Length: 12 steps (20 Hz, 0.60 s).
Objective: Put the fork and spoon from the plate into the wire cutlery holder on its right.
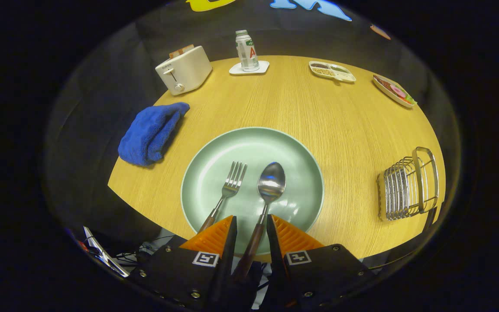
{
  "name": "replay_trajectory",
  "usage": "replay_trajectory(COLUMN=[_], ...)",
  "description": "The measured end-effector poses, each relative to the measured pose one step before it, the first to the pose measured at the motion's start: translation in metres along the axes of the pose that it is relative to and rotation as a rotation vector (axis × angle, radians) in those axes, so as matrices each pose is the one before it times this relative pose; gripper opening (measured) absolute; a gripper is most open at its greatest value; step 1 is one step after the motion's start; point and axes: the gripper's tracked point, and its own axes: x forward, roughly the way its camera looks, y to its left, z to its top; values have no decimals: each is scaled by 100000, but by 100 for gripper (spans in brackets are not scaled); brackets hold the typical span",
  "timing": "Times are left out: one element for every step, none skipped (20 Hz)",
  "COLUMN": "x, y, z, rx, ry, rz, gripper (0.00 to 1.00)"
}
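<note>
A pale green plate (249, 141) lies on the round wooden table (345, 125), just ahead of my fingers. On it rest a fork (228, 190) and, to its right, a spoon (270, 183), both with dark wooden handles pointing back towards me. My gripper (251, 217) is open. The spoon's handle runs through the gap between the two fingers, with space on either side. The fork's handle passes just left of the left finger (215, 236). The wire cutlery holder (407, 186) stands to the right of the plate, near the table's edge.
A folded blue towel (152, 132) lies left of the plate. Beyond it stands a white toaster (183, 69). A bottle (246, 50) stands on a white coaster at the far side, and two food dishes (332, 71) (394, 91) sit at the far right.
</note>
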Motion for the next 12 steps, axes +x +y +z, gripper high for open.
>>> replay_trajectory(x=[249,312,256,311,191,1653,-769,-411,133,1,145,-230], y=[-205,-20,-30,-66,-6,-745,-186,363,231,-254,-160,-43], z=[-293,-356,-135,-202,-156,-317,-147,-146,68,203,-64,-61], rx=[919,938,801,372,151,735,1921,1924,1313,1286,-950,-313], ry=[1732,1492,1241,1219,1384,1918,950,1082,405,-94,57,-273], rz=[-997,-176,-165,-247,168,-2848,-451,2124,1674,-1649,-874,-263], gripper=[42,42,42,42,42,42,15,15,15,15,5,5])
